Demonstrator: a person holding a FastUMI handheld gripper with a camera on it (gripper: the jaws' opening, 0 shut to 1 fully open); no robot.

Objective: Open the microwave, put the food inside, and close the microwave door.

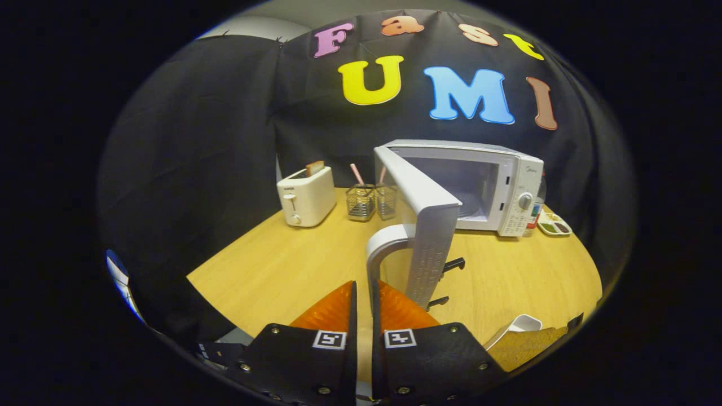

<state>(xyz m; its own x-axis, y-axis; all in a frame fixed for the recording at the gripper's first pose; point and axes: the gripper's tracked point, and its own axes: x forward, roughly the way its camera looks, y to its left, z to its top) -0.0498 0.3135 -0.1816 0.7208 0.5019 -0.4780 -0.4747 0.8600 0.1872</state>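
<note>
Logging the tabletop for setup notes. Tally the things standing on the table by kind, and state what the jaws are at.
Microwave, door swung open: 1
Toaster: 1
Wire mesh holders: 2
Small tray beside the microwave: 1
White dish near the table's front: 1
Total: 6
Gripper: jaws nearly together around the door's handle.

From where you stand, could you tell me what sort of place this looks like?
Probably a mock kitchen counter in a recording booth: a microwave with its door swung open, a toaster and a wooden table. The tongs are nearly closed at the door handle.
</note>
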